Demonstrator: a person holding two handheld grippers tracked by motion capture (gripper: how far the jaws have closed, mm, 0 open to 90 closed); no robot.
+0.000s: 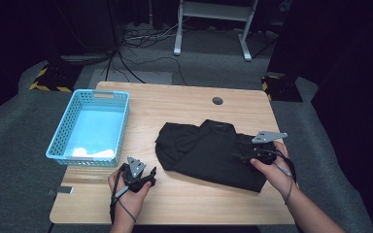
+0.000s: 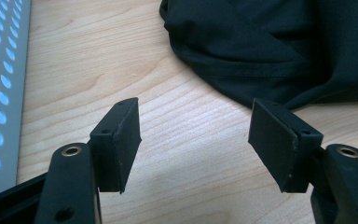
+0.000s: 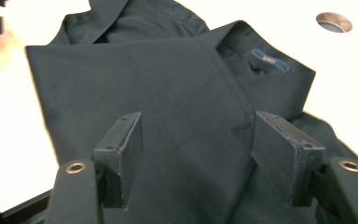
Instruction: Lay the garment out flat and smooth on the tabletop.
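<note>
From my feed, a pale wooden worktop [image 1: 184, 104] sits on grey carpet [image 1: 14, 145]; at twelve o'clock, white stand legs [image 1: 212, 29] and tangled black cables [image 1: 126, 46] against darkness.

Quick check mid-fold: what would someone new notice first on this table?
The folded black cloth shirt at the middle-right of the light wooden table, with the open right gripper over its right edge. Next, the light blue perforated plastic basket at the left edge; the open left gripper hovers over bare wood.
</note>
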